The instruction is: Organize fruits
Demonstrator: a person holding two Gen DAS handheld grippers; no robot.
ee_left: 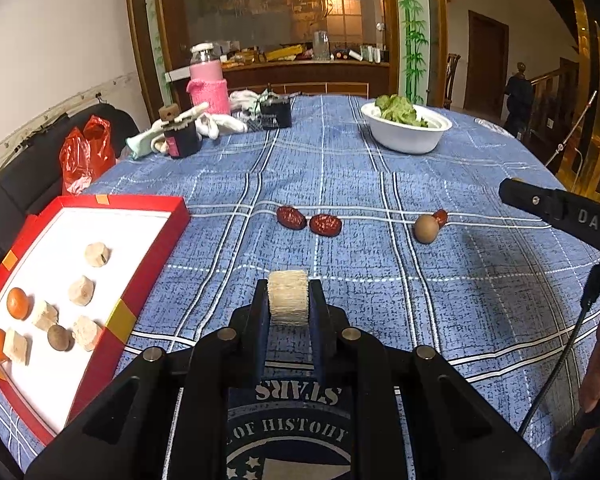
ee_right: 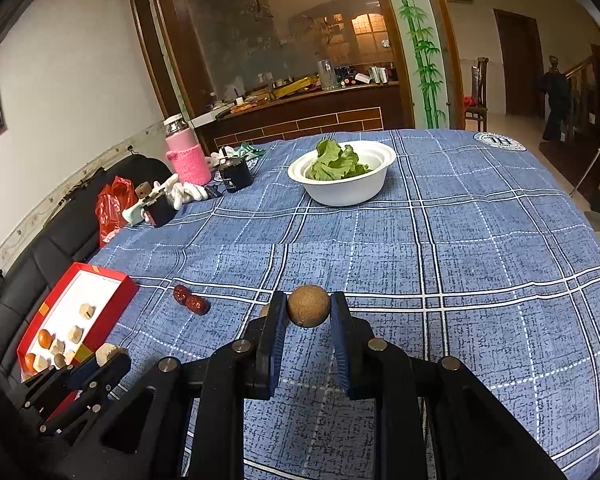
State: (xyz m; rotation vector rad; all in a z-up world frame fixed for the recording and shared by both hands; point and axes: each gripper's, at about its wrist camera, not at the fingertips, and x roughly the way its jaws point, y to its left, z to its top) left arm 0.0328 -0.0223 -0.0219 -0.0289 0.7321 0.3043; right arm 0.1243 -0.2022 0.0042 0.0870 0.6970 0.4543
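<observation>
My left gripper (ee_left: 288, 300) is shut on a pale fibrous chunk (ee_left: 288, 292), held over the blue checked cloth. To its left lies a red tray (ee_left: 156, 256) with several pale chunks, two oranges (ee_left: 18, 303) and a brown round fruit (ee_left: 58, 337). Two red dates (ee_left: 308, 221) lie ahead, with a brown round fruit (ee_left: 426, 229) and a third date (ee_left: 441, 217) further right. My right gripper (ee_right: 308, 308) is shut on a brown round fruit (ee_right: 308, 305), raised above the cloth. In the right wrist view the left gripper (ee_right: 108, 354) and tray (ee_right: 116, 286) sit at lower left.
A white bowl of green leaves (ee_right: 344, 196) stands mid-table at the back. A pink bottle (ee_right: 188, 156), dark jars, white gloves and a red plastic bag (ee_right: 114, 204) crowd the far left. A black seat lines the left edge. A finger of the right gripper (ee_left: 540, 204) reaches in from the right.
</observation>
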